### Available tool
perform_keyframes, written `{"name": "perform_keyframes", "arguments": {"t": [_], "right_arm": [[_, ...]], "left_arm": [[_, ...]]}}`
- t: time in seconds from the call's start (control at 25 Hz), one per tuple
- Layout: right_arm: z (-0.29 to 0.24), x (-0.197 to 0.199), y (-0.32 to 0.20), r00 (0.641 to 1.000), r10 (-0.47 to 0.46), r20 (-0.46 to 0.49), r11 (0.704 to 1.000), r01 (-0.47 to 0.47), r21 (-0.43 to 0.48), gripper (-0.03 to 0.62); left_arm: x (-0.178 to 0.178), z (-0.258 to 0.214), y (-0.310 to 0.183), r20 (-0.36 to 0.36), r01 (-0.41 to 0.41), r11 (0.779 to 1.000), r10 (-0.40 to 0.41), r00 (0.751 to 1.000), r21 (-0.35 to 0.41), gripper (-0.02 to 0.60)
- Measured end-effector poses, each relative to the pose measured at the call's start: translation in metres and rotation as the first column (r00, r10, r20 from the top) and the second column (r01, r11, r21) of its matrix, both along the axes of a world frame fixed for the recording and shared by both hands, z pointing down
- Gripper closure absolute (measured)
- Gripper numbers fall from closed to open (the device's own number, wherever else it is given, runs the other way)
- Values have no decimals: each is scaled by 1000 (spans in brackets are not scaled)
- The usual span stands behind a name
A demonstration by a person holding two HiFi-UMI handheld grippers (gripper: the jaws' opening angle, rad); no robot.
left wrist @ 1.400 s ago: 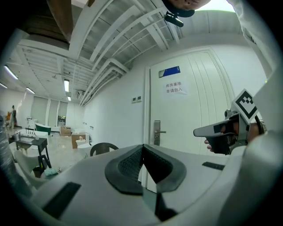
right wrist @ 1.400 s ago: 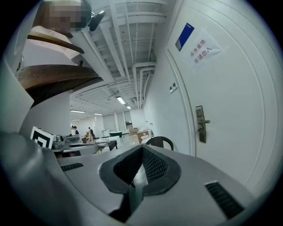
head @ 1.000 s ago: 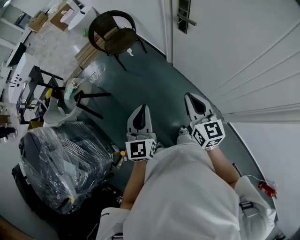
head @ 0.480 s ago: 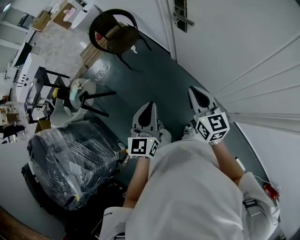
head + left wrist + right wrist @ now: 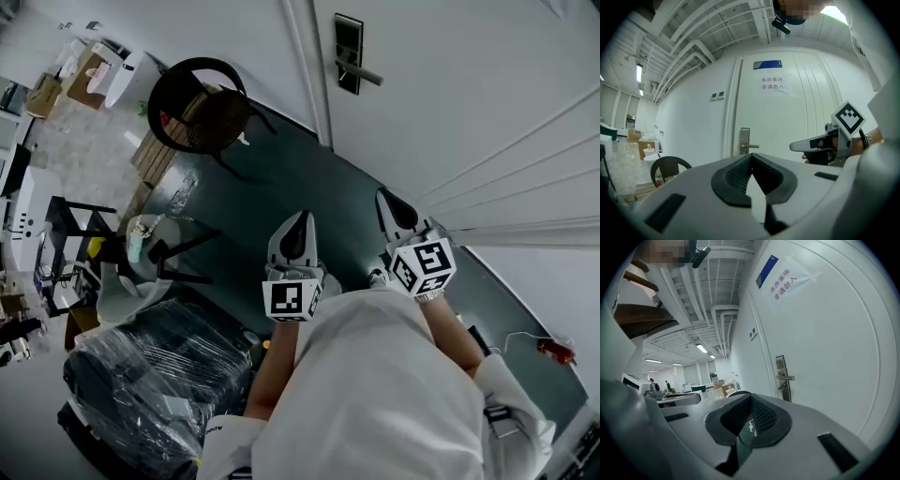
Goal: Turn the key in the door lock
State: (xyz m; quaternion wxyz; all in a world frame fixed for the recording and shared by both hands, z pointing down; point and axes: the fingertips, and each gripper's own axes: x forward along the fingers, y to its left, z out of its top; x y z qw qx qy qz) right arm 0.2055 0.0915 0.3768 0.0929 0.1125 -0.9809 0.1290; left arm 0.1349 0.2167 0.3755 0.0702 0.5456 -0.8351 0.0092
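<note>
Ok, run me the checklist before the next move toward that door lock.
1. Silver lock plate with lever handle on the white door in view: ok.
2. Key in that lock: cannot tell, too small to see.
3. Left gripper shut and empty: ok.
4. Right gripper shut; key in it: cannot tell.
5. Grippers at the lock: not ok, dark green floor lies between.
6. Black round chair off the path: ok.
</note>
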Motion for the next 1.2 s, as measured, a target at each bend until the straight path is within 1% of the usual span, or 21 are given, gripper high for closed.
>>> {"name": "perform_keyframes", "arguments": {"t": [0.12, 0.24, 0.36, 0.48, 0.64, 0.72, 0.8, 0.88, 0.92, 1.0, 1.12, 1.2], "right_arm": [[-3, -23, 2, 998, 65, -5, 998, -65, -7, 592], [-1, -39, 12, 994, 105, -20, 994, -106, -5, 592], [11, -58, 22, 991, 123, -51, 992, -124, -10, 592], [14, -79, 17, 989, 133, -63, 991, -133, -4, 592], [8, -100, -13, 983, 177, -40, 984, -176, 11, 592], [8, -108, -38, 975, 221, -35, 975, -220, 22, 592], [12, -114, -66, 960, 279, -35, 960, -279, 7, 592], [18, -123, -88, 946, 323, -31, 946, -323, -34, 592], [20, -130, -97, 943, 332, -26, 942, -333, -49, 592], [17, -143, -111, 943, 333, -12, 942, -333, -47, 592], [6, -153, -125, 947, 321, 3, 947, -321, -2, 592], [4, -156, -136, 944, 331, -7, 944, -331, 20, 592]], "left_arm": [[-35, -2, 1, 9, -45, 999, 45, 999, 2, 574], [-61, -2, 9, 21, -73, 997, 73, 997, -1, 574], [-90, 6, 14, 34, -78, 996, 79, 996, -30, 574], [-115, 14, 8, 34, -83, 996, 84, 996, -41, 574], [-143, 11, -31, 47, -115, 992, 117, 992, -55, 574], [-151, 3, -57, 65, -141, 989, 144, 987, -54, 574], [-156, -3, -81, 78, -169, 984, 173, 982, -57, 574], [-161, -4, -99, 105, -196, 977, 204, 973, -80, 574], [-166, -3, -107, 123, -205, 974, 217, 968, -99, 574], [-176, -3, -124, 152, -216, 968, 234, 960, -127, 574], [-185, -5, -148, 174, -219, 967, 239, 955, -128, 574], [-189, -1, -164, 178, -223, 965, 245, 953, -136, 574]]}}
